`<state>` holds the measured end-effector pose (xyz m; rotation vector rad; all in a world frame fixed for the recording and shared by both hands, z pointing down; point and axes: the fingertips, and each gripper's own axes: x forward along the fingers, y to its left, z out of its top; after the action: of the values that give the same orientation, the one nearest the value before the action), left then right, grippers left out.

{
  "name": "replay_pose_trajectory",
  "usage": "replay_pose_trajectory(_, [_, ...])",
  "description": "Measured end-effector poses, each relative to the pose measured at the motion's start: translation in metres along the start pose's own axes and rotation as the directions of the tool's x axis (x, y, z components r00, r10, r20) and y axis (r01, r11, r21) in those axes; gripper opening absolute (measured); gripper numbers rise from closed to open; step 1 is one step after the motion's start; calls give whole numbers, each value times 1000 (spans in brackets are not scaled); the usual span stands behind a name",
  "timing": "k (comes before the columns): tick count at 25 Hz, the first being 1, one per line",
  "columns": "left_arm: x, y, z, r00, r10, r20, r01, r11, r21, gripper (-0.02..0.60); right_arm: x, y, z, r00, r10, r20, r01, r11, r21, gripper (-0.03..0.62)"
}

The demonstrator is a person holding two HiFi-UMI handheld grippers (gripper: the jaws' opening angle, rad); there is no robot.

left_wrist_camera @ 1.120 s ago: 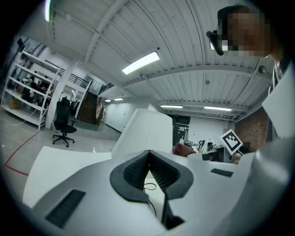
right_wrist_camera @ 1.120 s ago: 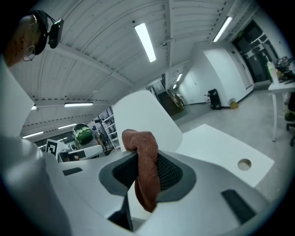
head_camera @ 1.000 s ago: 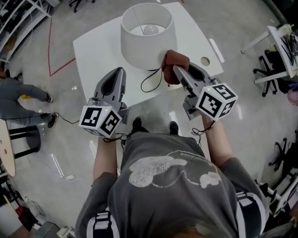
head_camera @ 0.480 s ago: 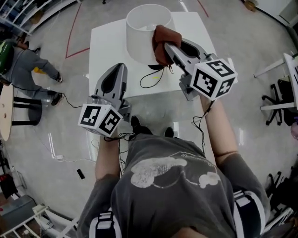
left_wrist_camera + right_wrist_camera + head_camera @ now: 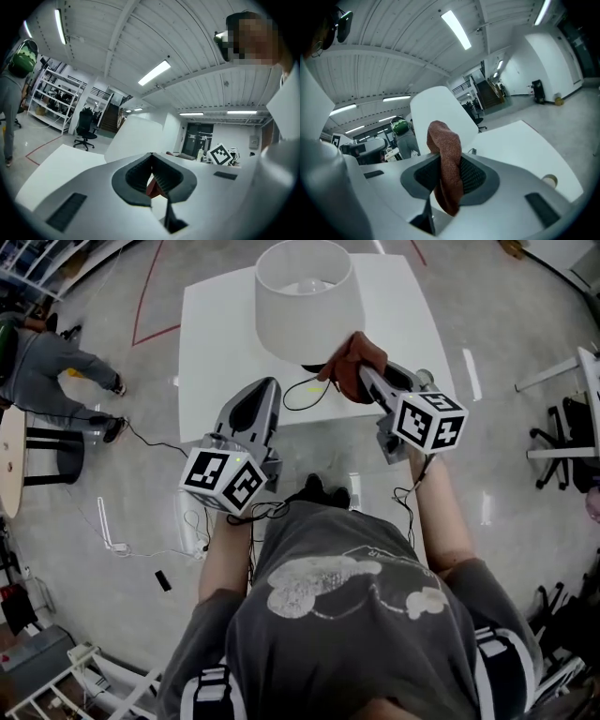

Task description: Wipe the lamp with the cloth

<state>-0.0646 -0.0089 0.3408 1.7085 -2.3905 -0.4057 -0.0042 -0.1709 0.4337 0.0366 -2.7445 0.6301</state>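
Observation:
A lamp with a white drum shade (image 5: 307, 301) stands on a white table (image 5: 216, 334). My right gripper (image 5: 361, 371) is shut on a reddish-brown cloth (image 5: 349, 364), which rests against the shade's lower right edge. In the right gripper view the cloth (image 5: 446, 150) hangs folded between the pads, with the shade (image 5: 436, 105) just behind it. My left gripper (image 5: 267, 382) hovers at the table's near edge, left of the cloth, jaws together and empty. In the left gripper view its tips (image 5: 151, 157) meet in front of the shade (image 5: 136, 140).
A black cord (image 5: 298, 395) loops on the table below the lamp. A small roll (image 5: 550, 180) lies near the table's right edge. A person in grey (image 5: 56, 362) bends over at the left, beside a stool (image 5: 47, 465). Office chairs (image 5: 572, 427) stand at the right.
The right gripper has carried the cloth from high on the shade's near side down to its lower right edge. The left gripper has edged up toward the table.

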Motion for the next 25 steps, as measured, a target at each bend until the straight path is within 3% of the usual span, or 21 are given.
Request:
replay_pose_trajectory(5, [19, 10, -5, 999, -46, -9, 46, 998, -52, 8, -10, -16, 7, 997, -76, -4, 76, 997, -11, 97])
replay_pose_trajectory(8, [18, 11, 25, 995, -90, 34, 92, 993, -67, 8, -21, -10, 33, 996, -76, 49, 76, 997, -7, 97])
replay_pose_trajectory(11, [17, 13, 67, 987, -120, 105, 123, 992, -19, 8, -35, 4, 77, 990, -51, 134, 58, 997, -44, 97])
replay_pose_trajectory(16, [24, 27, 80, 987, -89, 134, 93, 996, -18, 8, -36, 22, 130, 968, 35, 248, -1, 991, -136, 97])
replay_pose_trajectory(20, [21, 16, 69, 991, -53, 121, 54, 999, 0, 8, -24, 29, 129, 968, 131, 214, -84, 973, -214, 97])
replay_pose_trajectory(25, [34, 4, 59, 993, 18, 116, -22, 999, 33, 8, 0, 19, 113, 955, 262, 142, -228, 949, -216, 97])
